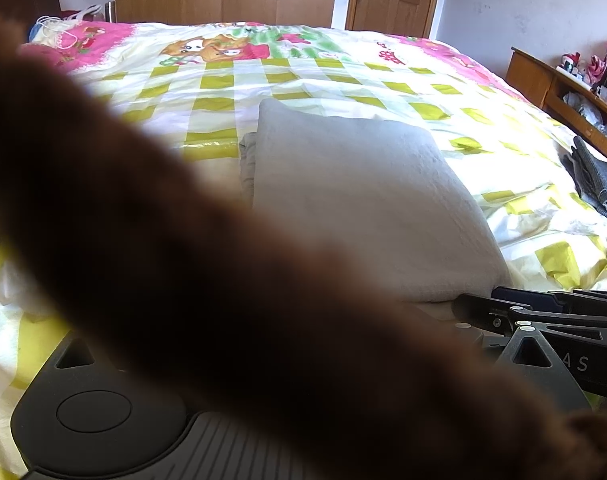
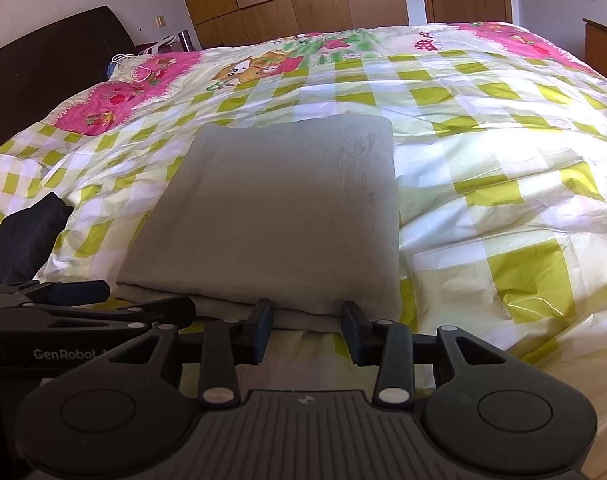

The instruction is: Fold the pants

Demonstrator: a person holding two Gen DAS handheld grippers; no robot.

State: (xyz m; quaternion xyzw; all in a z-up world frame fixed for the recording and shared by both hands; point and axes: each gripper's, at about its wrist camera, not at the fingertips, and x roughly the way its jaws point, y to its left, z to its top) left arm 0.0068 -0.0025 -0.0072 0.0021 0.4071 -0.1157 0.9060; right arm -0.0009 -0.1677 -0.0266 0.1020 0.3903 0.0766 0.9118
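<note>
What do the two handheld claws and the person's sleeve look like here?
Right claw: matte black, ribbed centre plate, round side discs, silver pivot pins, dark blue pads. Left claw: same black build, white "GenRobot" lettering. A blurred, fuzzy brown sleeve crosses the left view.

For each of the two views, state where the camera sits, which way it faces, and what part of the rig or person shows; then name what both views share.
Left wrist: on the left gripper, facing across the bed toward the wardrobe; a blurred brown sleeve blocks its fingers.
Right wrist: on the right gripper, open at the near edge of the folded grey pants.
Shared: pants, bed, wardrobe, door.
</note>
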